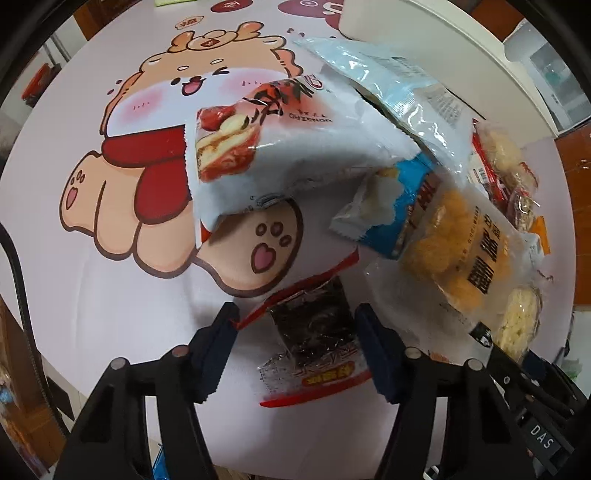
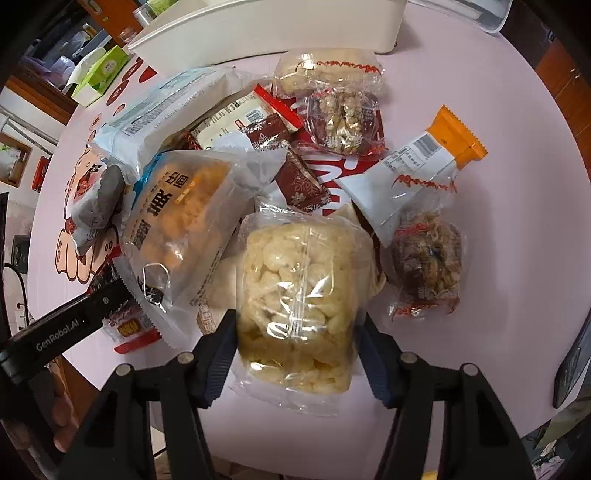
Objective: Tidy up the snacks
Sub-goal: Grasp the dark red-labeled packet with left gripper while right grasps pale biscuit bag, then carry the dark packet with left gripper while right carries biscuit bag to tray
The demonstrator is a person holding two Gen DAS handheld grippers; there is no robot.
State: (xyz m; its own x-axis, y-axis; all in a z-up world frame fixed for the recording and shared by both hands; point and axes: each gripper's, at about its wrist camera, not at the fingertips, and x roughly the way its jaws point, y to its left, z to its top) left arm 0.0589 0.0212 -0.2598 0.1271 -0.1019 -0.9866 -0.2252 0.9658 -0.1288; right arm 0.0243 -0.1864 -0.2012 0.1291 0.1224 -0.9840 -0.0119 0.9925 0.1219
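here, left tongs clamped on a dark seaweed packet near the surface's near edge, heaped snack bags at mid-surface, right tongs clamped on a clear bag of pale puffed snacks in front of the heap

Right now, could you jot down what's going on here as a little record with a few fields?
surface: round table with a cartoon-printed cover
snack pile: many packets heaped together
left gripper: jaws either side of a dark seaweed packet
right gripper: pads against a clear bag of pale puffed snacks
container: white bin at the table's far edge
sorted so far: cannot tell
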